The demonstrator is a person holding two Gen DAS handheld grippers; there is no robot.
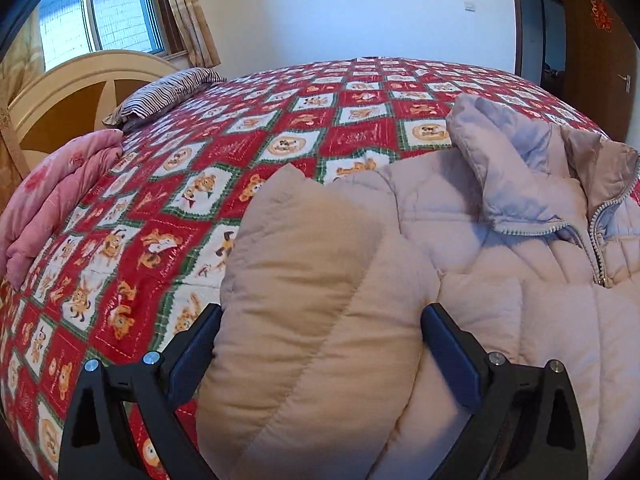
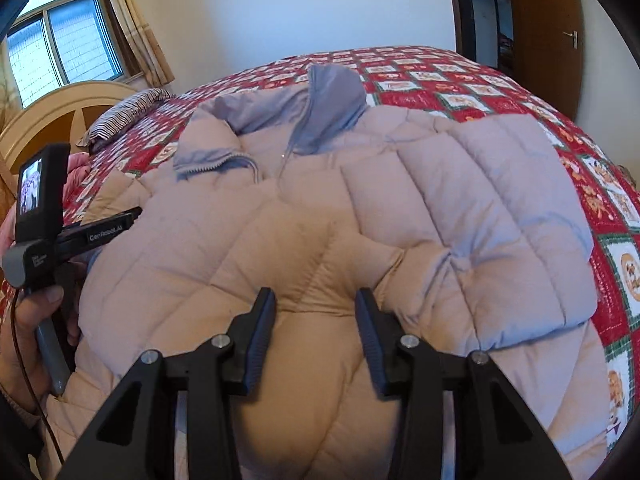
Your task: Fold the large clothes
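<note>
folding sleeve [image 1: 304, 320] in, left gripper [image 1: 320, 332] clamped on it; right gripper [image 2: 316, 320] part open, empty; next, lay across jacket [image 2: 360, 184]

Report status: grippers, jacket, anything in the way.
Left gripper shut on the jacket's sleeve. Right gripper open over the jacket, gripping nothing. Jacket spread on the bed; nothing in the way.

Both cams rode on the grippers, tilted down and close over the puffy jacket [image 1: 460, 264] on the bed [image 1: 168, 216], left one nearer the headboard [image 1: 52, 96], and both caught the window [image 2: 60, 44] and door [image 2: 548, 28].
</note>
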